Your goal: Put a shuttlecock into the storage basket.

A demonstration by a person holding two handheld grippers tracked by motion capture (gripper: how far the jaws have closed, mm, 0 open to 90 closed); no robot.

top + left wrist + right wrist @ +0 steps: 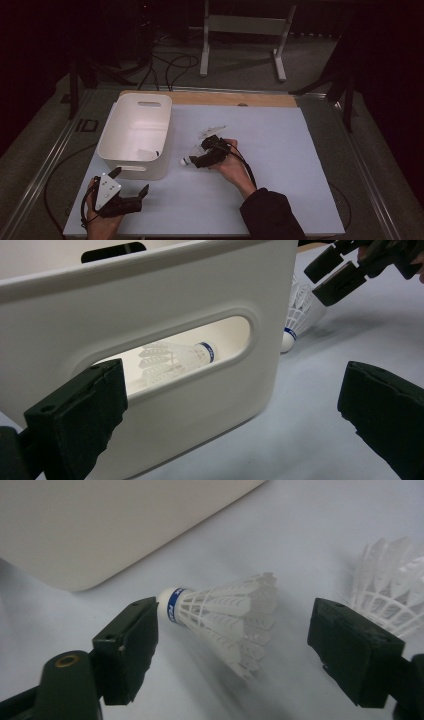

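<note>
High view first: the right gripper [192,159] sits low on the table [280,150], just right of the white bin [135,132], with a white shuttlecock [186,161] at its tip. The left gripper [131,186] is parked by the bin's near corner, jaws spread wide, nothing between them.

Left gripper view: the bin's wall [150,305] is right in front, and through its handle slot there's another shuttlecock [175,357] lying inside. Past the bin's corner, the right gripper [332,277] is over the loose shuttlecock [300,315], cork toward the table.

Right gripper view: jaws are wide, straddling the shuttlecock [220,615] without squeezing yet. It lies on its side, long axis running across the gap, blue-banded cork touching or nearly touching the left jaw, skirt toward the right one. A second shuttlecock [390,590] sits just beyond.

My take: closing end-to-end like this would crush the feathers, so I'd turn the wrist and pinch near the cork instead.
</note>
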